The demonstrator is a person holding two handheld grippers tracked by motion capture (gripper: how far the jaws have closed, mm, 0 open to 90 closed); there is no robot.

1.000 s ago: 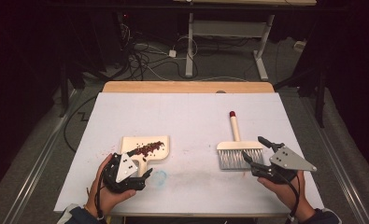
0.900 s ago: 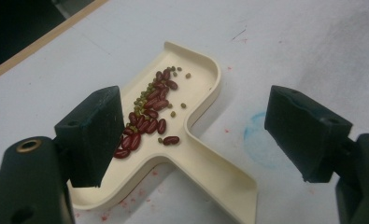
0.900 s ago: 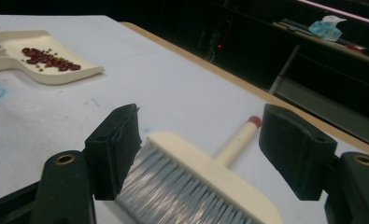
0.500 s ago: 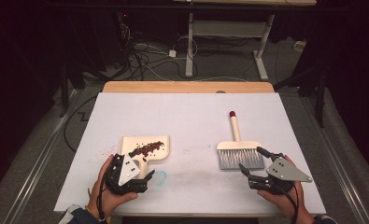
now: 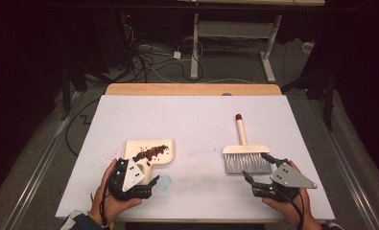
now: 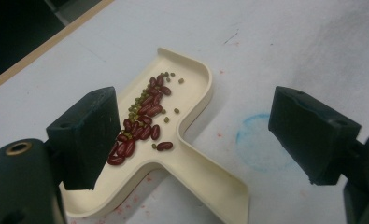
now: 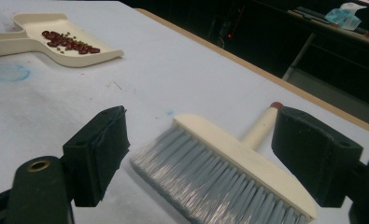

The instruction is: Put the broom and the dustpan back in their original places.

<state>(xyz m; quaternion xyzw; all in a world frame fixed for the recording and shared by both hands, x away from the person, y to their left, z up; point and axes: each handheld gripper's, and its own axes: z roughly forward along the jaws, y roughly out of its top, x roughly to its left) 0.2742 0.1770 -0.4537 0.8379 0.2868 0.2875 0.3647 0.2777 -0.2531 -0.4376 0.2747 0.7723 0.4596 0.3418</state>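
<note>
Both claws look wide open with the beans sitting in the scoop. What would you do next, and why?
Probably draw both grippers back: the beans lie in the dustpan, the brush rests on the table, and the left gripper and right gripper stand open, holding nothing.

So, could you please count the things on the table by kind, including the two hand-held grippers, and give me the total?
Dustpan, cream, with beans in it: 1
Brush, cream with grey bristles: 1
Grippers, both open and holding nothing: 2, the left gripper and the right gripper
Total: 4
</note>
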